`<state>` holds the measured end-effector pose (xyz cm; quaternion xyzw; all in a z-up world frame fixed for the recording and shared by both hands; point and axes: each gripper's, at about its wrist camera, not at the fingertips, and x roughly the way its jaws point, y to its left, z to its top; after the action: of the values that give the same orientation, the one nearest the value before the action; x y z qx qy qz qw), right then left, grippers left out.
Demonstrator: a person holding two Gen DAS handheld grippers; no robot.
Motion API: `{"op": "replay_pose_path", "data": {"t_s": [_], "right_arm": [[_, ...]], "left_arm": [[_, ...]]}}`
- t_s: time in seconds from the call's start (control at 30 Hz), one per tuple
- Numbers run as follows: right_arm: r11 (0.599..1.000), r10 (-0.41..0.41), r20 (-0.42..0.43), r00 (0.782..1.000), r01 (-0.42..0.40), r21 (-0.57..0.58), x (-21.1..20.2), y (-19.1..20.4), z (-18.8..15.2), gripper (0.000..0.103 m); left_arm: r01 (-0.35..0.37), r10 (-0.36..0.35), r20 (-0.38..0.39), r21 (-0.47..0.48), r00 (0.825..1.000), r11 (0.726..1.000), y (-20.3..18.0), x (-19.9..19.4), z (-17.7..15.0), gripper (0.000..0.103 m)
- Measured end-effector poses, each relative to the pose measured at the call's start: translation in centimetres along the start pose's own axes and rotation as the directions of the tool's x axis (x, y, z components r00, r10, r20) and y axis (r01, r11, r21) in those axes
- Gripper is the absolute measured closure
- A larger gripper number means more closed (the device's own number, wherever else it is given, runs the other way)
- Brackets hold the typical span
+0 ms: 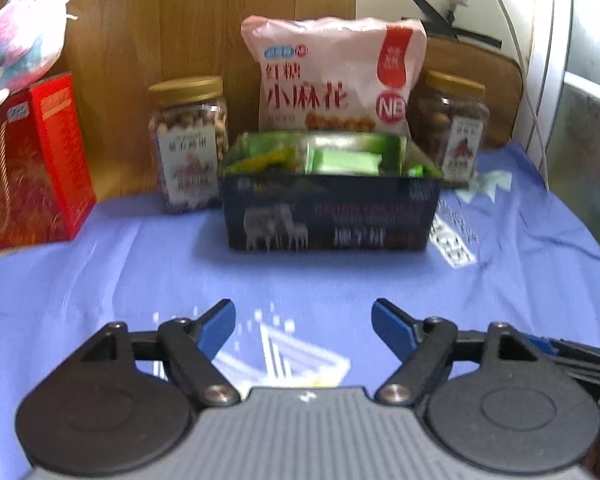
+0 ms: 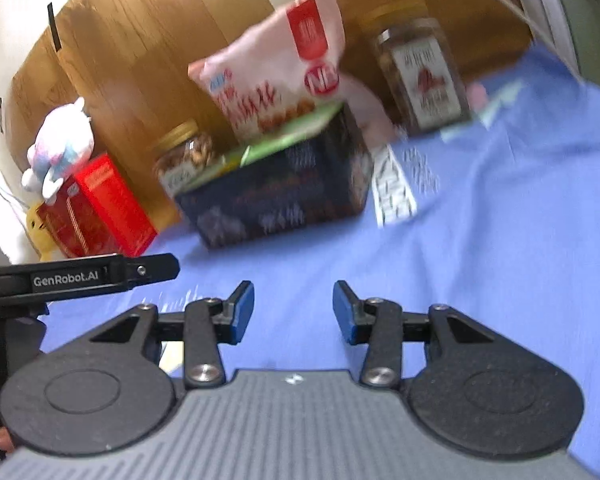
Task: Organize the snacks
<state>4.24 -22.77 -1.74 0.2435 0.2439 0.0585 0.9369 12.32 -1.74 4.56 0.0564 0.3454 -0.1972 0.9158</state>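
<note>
1. The dark box [image 1: 328, 216] sits on the blue cloth [image 1: 140, 272] and serves as landmark; it is open on top, with green packets [image 1: 332, 158] inside.
2. Directly behind the box stands a pink snack bag [image 1: 332, 76], upright against the wooden board [image 1: 180, 24].
3. Behind the box to its left is a gold-lidded jar [image 1: 188, 140] of pale nuts; behind it to its right is a second jar [image 1: 452, 120] with darker contents.
4. Well left of the box stands a red carton [image 1: 32, 164], with a plush toy [image 1: 20, 44] on top.
5. The left gripper [image 1: 303, 324] hovers over the cloth in front of the box, jaws spread wide, nothing between them.
6. The right gripper [image 2: 294, 310] is also in front of the box, tilted, jaws apart and holding nothing; its view is motion-blurred.
7. In the right wrist view, part of the left gripper's black body [image 2: 80, 278] shows at the left edge, in front of the carton [image 2: 100, 208].
</note>
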Motion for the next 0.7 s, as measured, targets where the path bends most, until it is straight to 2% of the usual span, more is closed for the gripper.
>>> {"op": "replay_pose_path", "data": {"t_s": [0.2,0.3,0.7], "right_arm": [[0.999,0.047,0.002,0.999,-0.047,0.016,-1.5,1.4,-0.6,0.044],[0.998,0.065,0.003,0.998,-0.065,0.002,-1.9,2.0,-1.1,0.044],[0.996,0.090,0.002,0.996,-0.090,-0.003,-2.5,2.9,-1.9,0.043]], "left_arm": [[-0.061,0.061,0.005,-0.005,0.998,0.998,-0.1,-1.9,-2.1,0.013],[-0.092,0.092,0.005,-0.005,0.996,0.996,0.0,-2.5,-2.7,0.005],[-0.124,0.124,0.006,0.007,0.992,0.992,-0.1,-3.4,-4.0,0.001]]}}
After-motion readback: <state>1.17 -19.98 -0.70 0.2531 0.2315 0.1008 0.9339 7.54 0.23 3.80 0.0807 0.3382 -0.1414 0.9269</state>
